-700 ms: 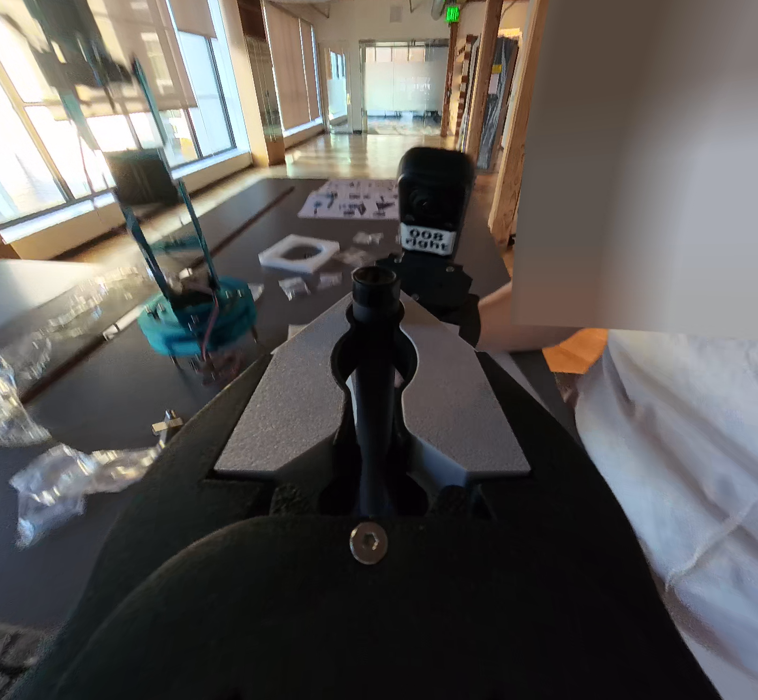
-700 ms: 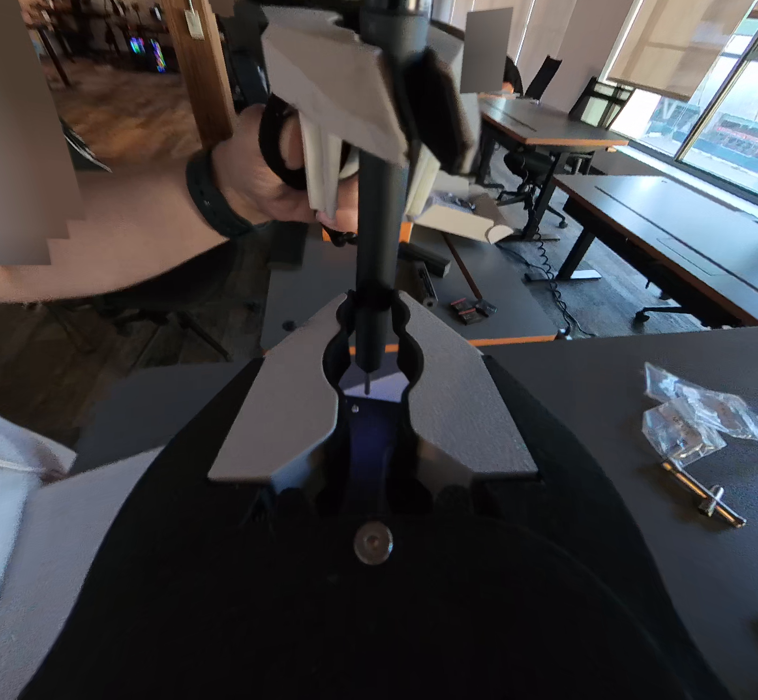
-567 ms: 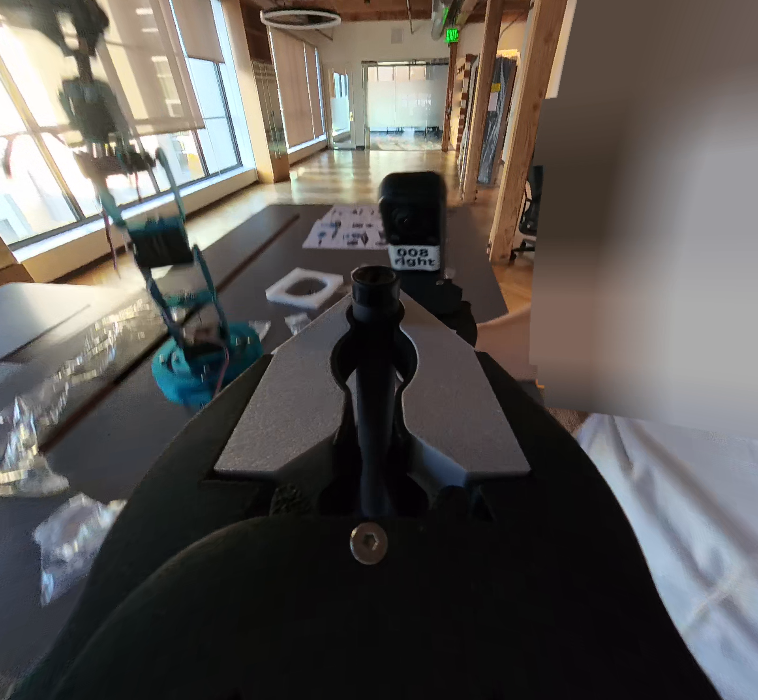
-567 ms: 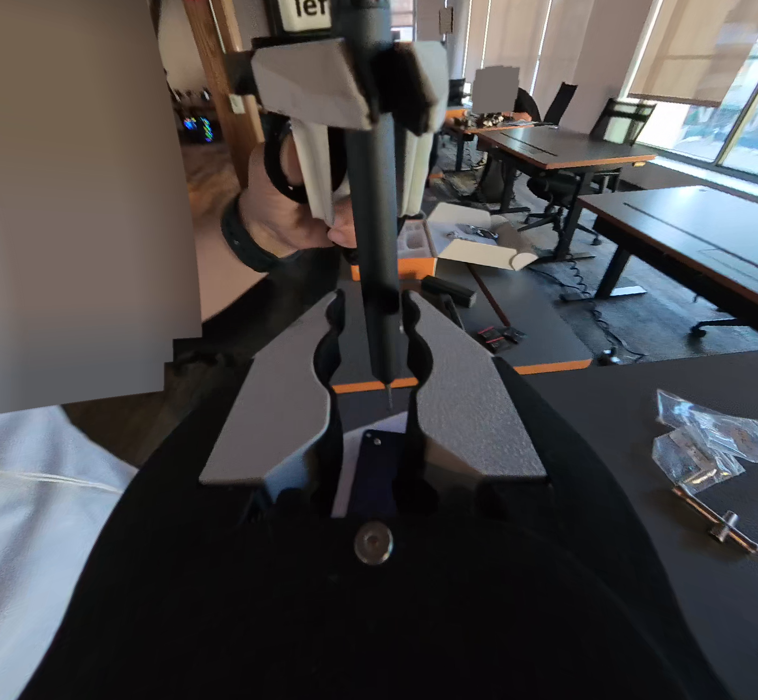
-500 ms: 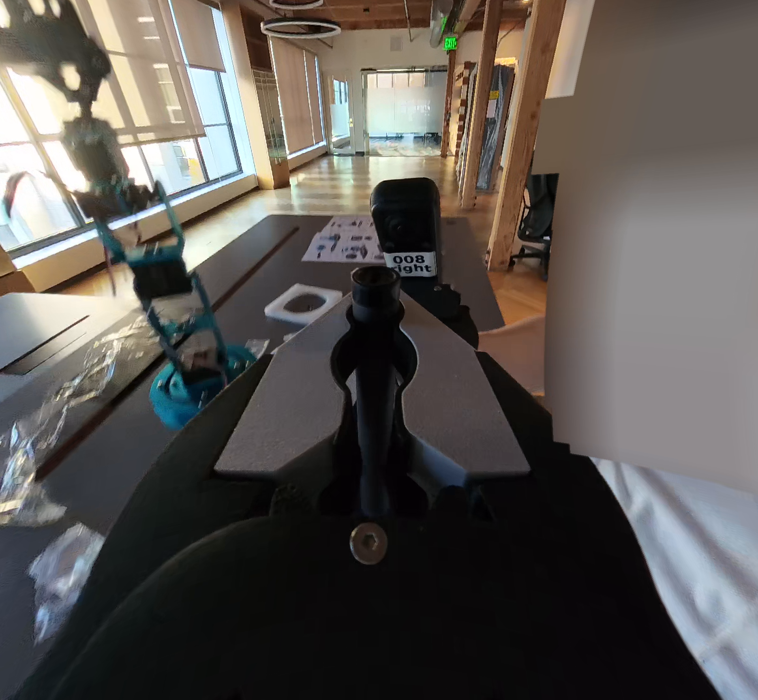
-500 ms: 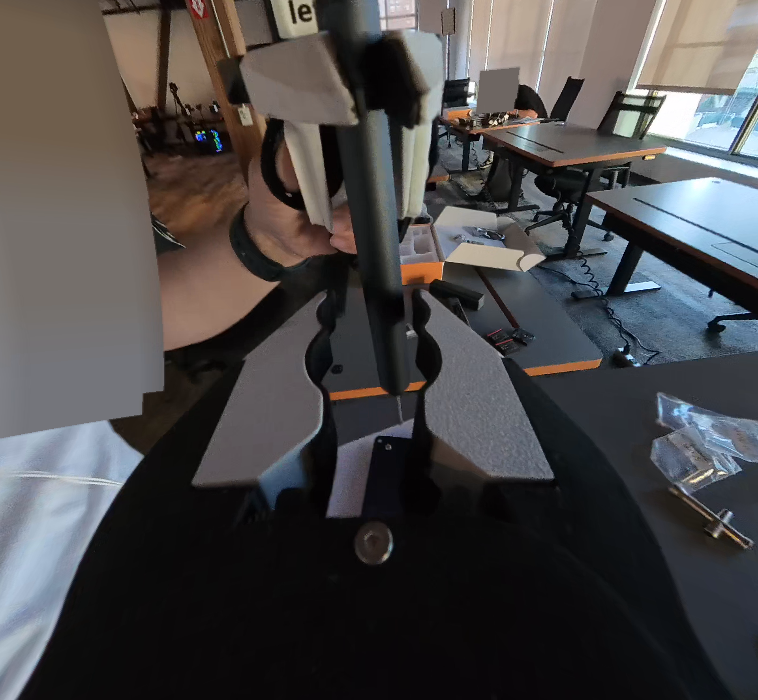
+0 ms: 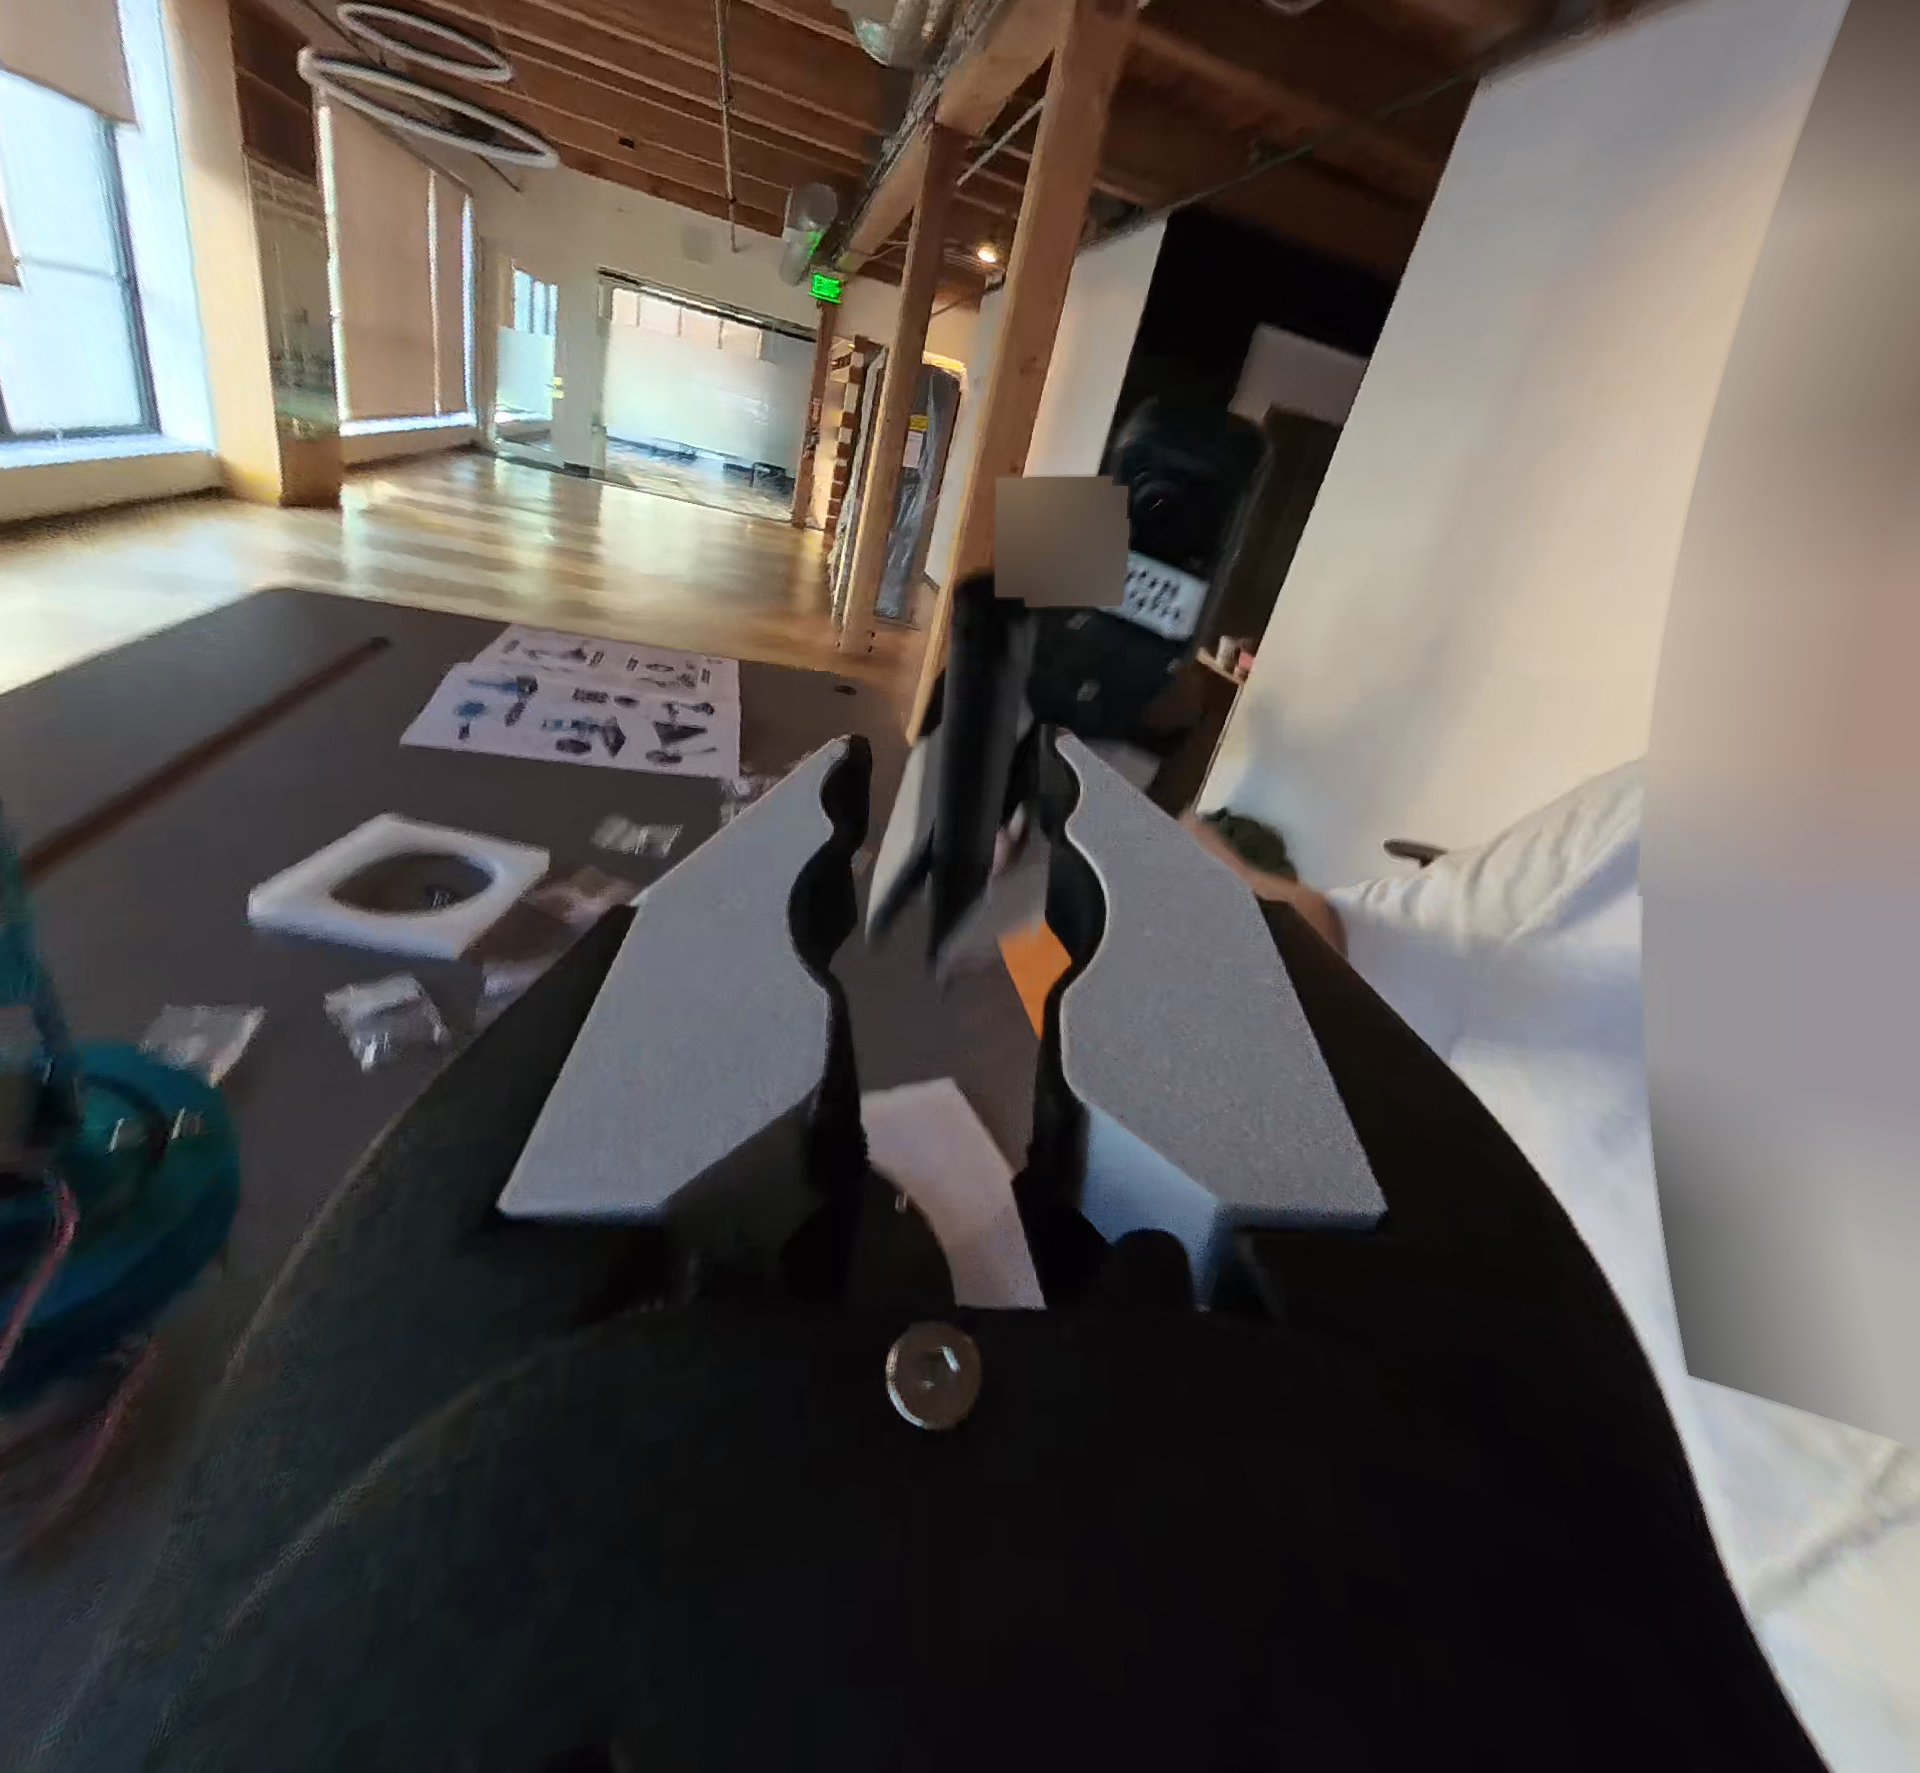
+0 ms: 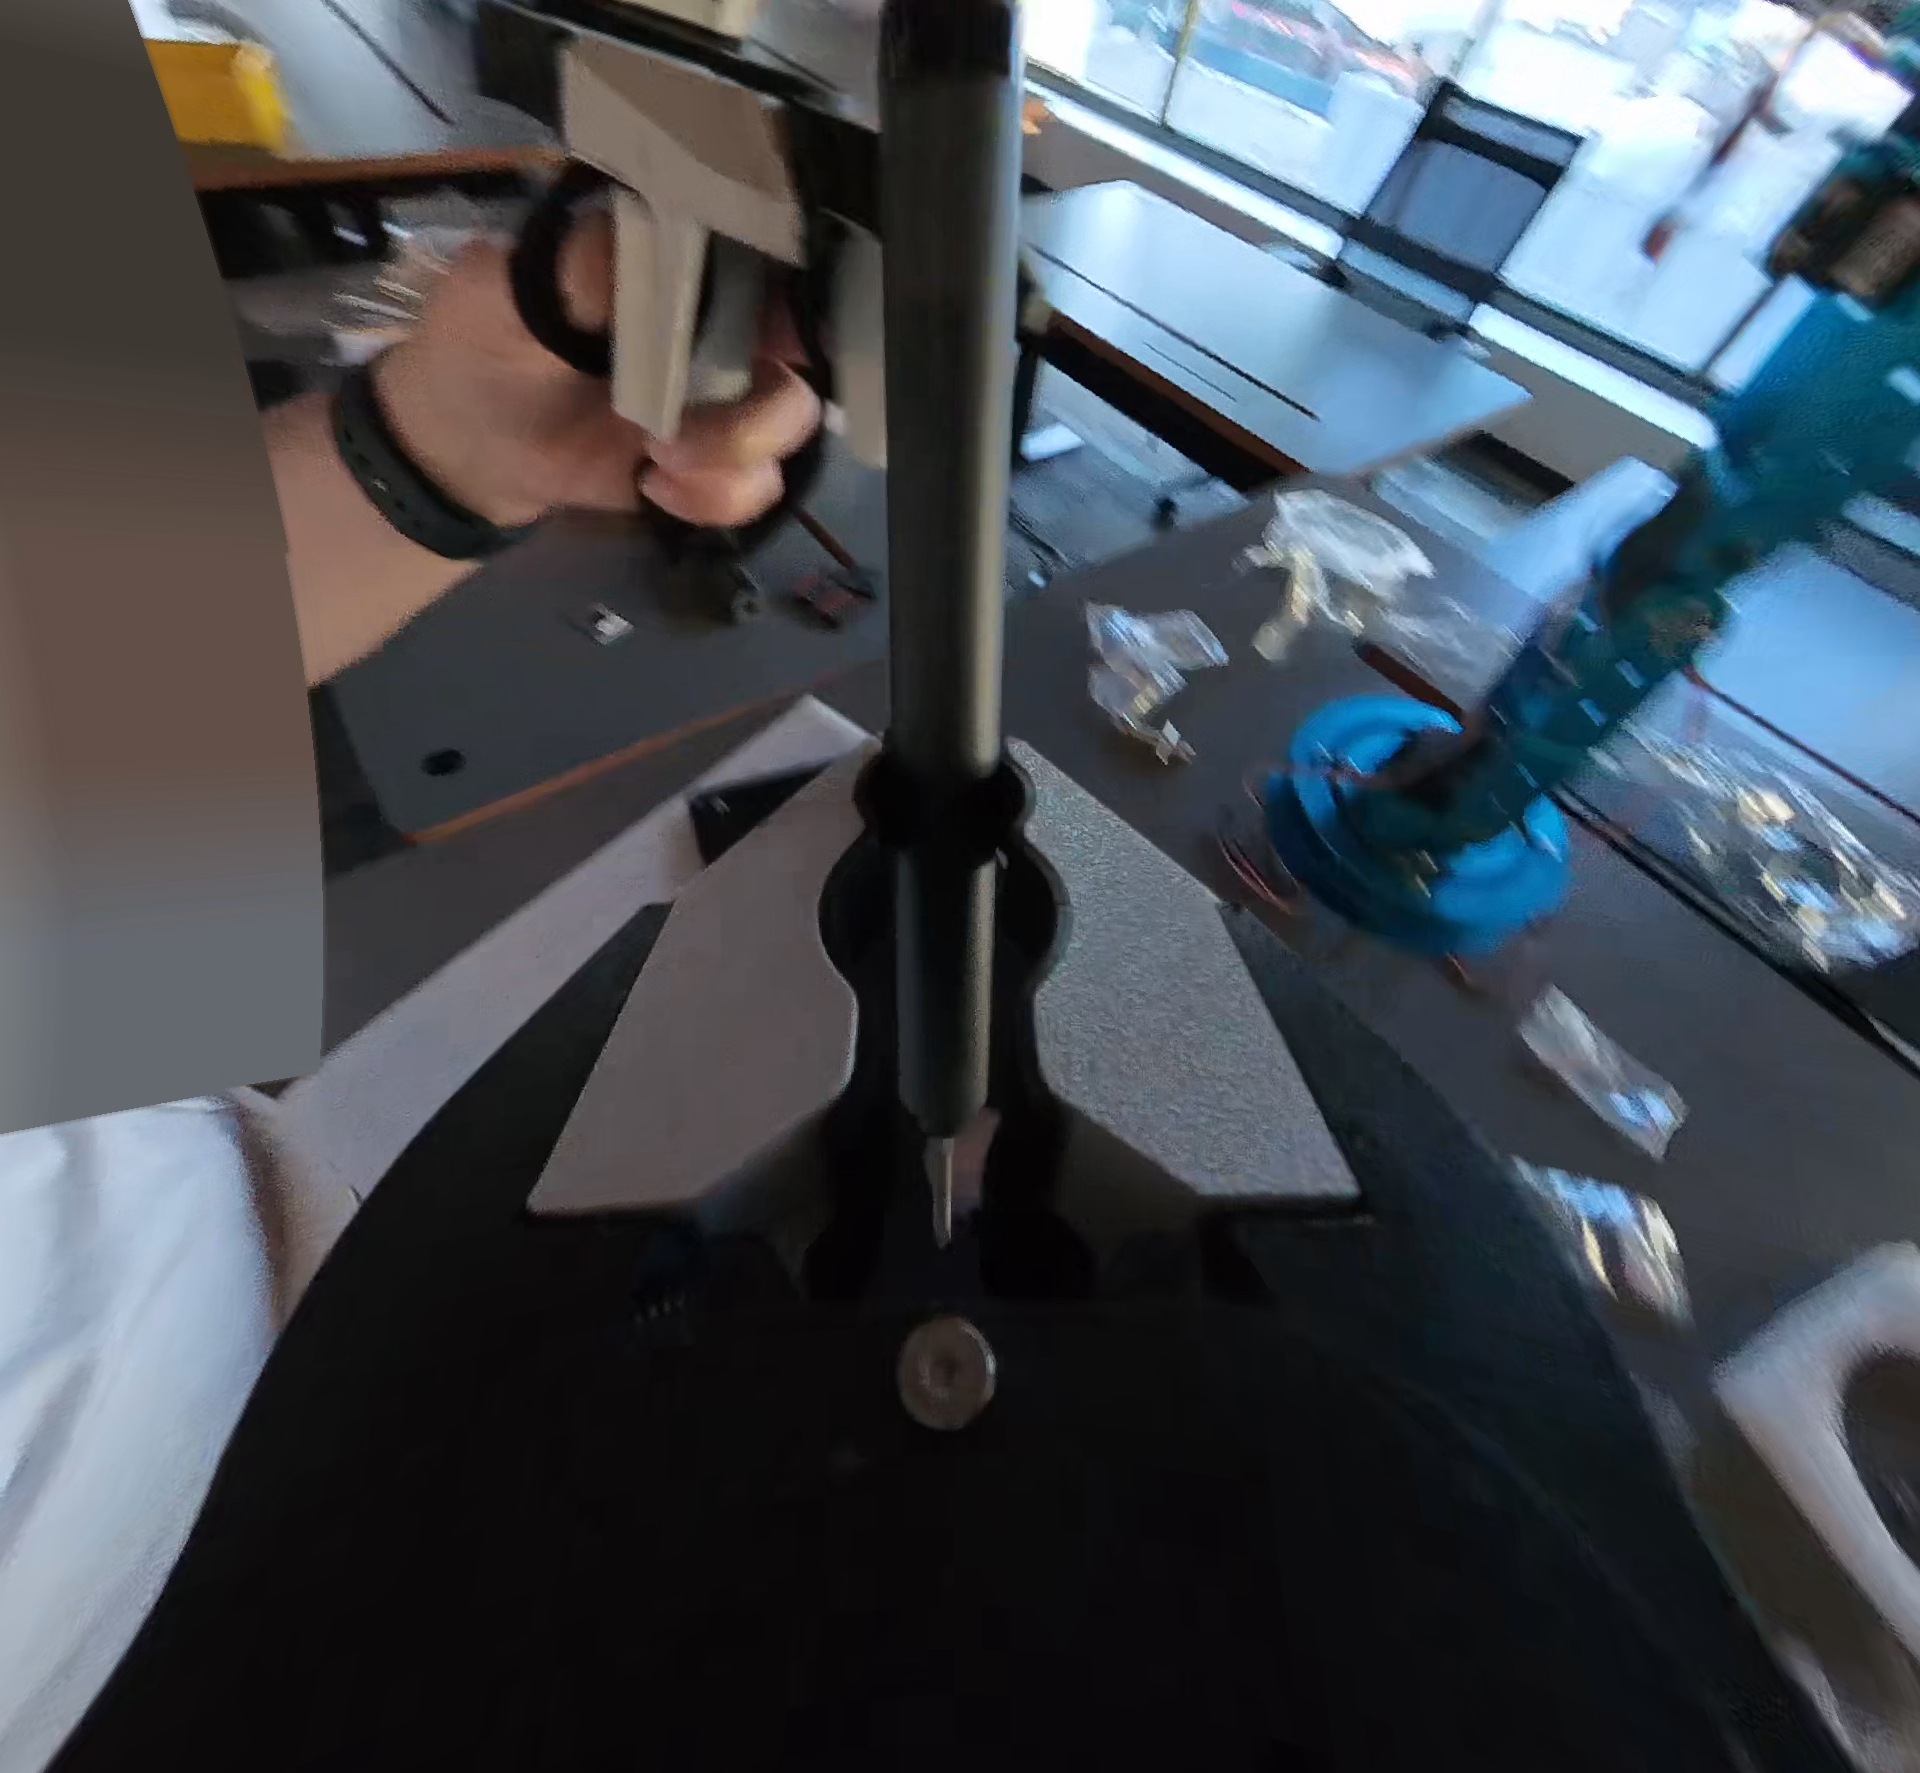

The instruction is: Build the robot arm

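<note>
Right gripper (image 8: 945,767): jaws pressed onto a dark pen-shaped screwdriver (image 8: 945,435), pinched low on the barrel, bit pointing back toward the camera, cap end reaching up and far. Left gripper (image 7: 956,747): jaws spread, holding nothing, raised over the near edge of the bench (image 7: 208,684), with the screwdriver seen just beyond the tips and clear of both pads.

Judged from the grip: hold it firmly, keep the barrel seated in the rounded notches of the jaws, and move slowly so the long free end does not swing. Keep the spread jaws off the barrel.

On the bench, left of centre in the left wrist view: a white square tray (image 7: 281,908) with a round hollow, contents too blurred to tell. Near it, small clear bags (image 7: 384,1011) of tiny parts, loose on the surface. Farther off, printed sheets (image 7: 592,710) lying flat. To the right in the right wrist view, a blue round-based model arm (image 8: 1423,850), more clear bags beside it.
</note>
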A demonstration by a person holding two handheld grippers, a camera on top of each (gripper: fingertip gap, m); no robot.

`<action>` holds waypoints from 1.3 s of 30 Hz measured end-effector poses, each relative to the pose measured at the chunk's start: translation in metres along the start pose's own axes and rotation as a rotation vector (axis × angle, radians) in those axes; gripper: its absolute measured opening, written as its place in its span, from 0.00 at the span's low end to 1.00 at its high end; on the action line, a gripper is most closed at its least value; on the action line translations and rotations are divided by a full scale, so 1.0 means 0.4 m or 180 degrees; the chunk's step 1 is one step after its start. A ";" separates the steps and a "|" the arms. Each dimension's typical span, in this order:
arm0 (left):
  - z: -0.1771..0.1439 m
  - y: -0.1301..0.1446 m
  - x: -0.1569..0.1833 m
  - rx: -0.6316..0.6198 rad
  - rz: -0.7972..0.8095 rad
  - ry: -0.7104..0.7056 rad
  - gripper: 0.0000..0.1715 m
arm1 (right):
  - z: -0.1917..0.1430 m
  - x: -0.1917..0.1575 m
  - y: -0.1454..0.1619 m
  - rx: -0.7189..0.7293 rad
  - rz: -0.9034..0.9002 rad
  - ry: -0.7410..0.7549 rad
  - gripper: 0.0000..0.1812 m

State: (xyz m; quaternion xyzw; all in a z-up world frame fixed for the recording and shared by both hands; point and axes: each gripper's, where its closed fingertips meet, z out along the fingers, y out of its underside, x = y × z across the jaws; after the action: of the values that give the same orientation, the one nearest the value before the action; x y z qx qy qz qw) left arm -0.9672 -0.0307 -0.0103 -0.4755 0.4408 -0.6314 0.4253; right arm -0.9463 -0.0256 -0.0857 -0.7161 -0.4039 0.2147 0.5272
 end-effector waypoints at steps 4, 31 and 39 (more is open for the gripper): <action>-0.105 0.100 -0.052 -0.0006 -0.0304 -0.0276 0.16 | -0.083 0.056 0.135 -0.0459 0.0546 0.0229 0.07; -0.314 0.505 0.026 -0.0497 -0.1056 -0.3156 0.16 | -0.199 0.193 0.687 -0.2729 0.1351 -0.0026 0.08; -0.408 0.521 0.013 -0.0751 -0.1190 -0.3082 0.14 | -0.208 0.201 0.695 -0.3084 0.0803 0.0561 0.08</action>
State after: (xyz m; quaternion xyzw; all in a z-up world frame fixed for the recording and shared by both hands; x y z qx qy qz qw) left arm -1.1028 -0.0629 -0.2356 -0.8276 0.1698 -0.3509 0.4039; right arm -0.7404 -0.0420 -0.3051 -0.9370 -0.3215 0.0035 0.1366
